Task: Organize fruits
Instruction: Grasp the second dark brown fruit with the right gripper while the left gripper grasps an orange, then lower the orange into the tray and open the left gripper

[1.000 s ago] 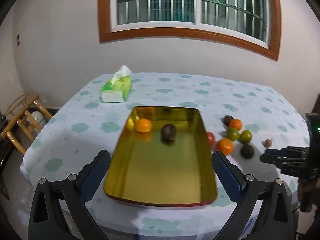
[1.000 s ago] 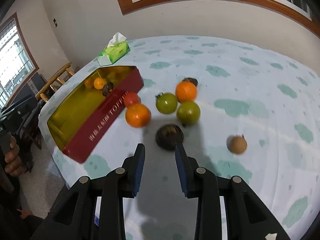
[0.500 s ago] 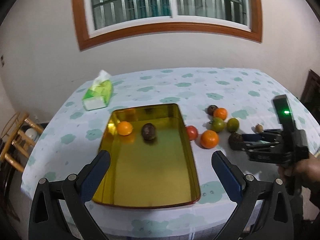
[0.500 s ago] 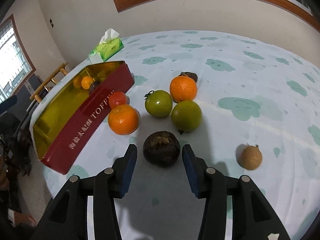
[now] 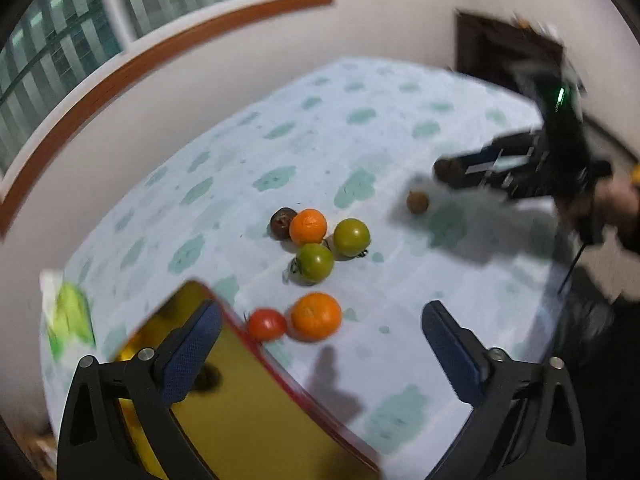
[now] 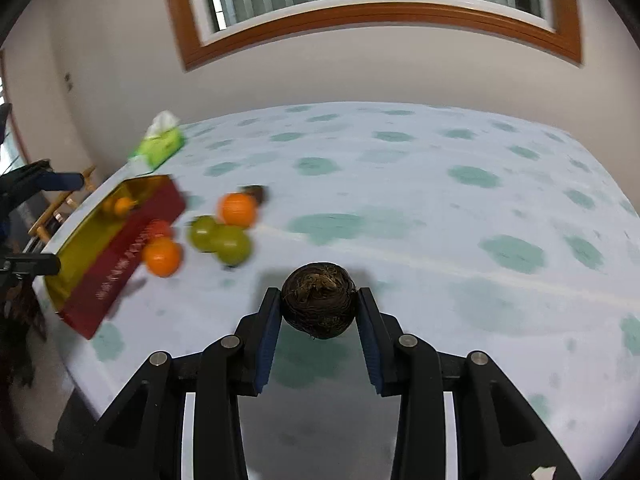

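My right gripper (image 6: 319, 308) is shut on a dark wrinkled passion fruit (image 6: 319, 306) and holds it above the tablecloth; it also shows in the left wrist view (image 5: 444, 169) at the right, blurred. My left gripper (image 5: 320, 338) is open and empty, over the corner of the gold tin tray (image 5: 256, 416). In front of it lie a red tomato (image 5: 266, 324), an orange (image 5: 316, 316), two green tomatoes (image 5: 315, 262), another orange (image 5: 308, 226), a dark fruit (image 5: 282, 222) and a small brown fruit (image 5: 417, 201). The tray (image 6: 120, 248) holds an orange (image 6: 122, 206).
A green tissue pack (image 6: 158, 146) lies at the table's far left, beyond the tray. A wooden chair (image 6: 60, 208) stands beside the table on the left. The wall with a window is behind the table. A dark door (image 5: 500, 52) is at the right.
My right gripper has closed on the dark passion fruit and lifted it off the table. My left gripper has swung right, from over the tray toward the loose fruits.
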`<state>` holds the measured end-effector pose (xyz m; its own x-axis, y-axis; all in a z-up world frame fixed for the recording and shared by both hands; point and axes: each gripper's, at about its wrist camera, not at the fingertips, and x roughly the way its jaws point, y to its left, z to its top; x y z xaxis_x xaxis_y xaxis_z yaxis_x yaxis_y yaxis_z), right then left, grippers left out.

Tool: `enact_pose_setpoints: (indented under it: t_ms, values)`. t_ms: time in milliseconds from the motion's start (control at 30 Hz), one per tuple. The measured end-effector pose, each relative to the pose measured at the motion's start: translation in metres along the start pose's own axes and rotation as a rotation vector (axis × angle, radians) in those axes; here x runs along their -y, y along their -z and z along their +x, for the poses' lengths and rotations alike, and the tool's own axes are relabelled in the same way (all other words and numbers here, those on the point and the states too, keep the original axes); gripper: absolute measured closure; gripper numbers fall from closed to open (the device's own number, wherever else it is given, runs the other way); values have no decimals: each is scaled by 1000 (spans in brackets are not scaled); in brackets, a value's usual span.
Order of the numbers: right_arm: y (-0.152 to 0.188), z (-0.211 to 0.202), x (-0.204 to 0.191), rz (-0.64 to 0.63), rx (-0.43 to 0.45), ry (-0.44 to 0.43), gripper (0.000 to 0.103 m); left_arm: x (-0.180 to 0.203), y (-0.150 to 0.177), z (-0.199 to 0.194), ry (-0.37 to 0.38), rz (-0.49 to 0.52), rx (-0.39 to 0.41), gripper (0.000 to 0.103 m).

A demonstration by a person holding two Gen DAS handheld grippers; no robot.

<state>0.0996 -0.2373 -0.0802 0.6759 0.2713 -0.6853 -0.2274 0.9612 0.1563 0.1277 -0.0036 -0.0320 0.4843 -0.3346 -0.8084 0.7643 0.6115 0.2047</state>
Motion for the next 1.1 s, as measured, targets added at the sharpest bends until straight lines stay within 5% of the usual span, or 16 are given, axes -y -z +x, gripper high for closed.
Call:
enact_pose_setpoints:
  t_ms: [200,467,567,667,833,1100]
  values:
    - [10,4,27,67,-8,0,68,4,-9,49,46,183,-159,15]
    - [10,10,35,88,-9,-25,68,-13,-2,88,98,228,-286,28]
    - [9,11,34,91,-12,-28,68,-17,1,94,147,208,-306,50]
    - [9,14,34,91,-18,-25,68,-8,7,94,136,256,-301,59]
    - [11,21,30,98,-30,-20,68,-15,10,85,138,114,-267,60]
    - [8,10,22,81,3,-1,68,-16,9,31,-33,-225,-110,60]
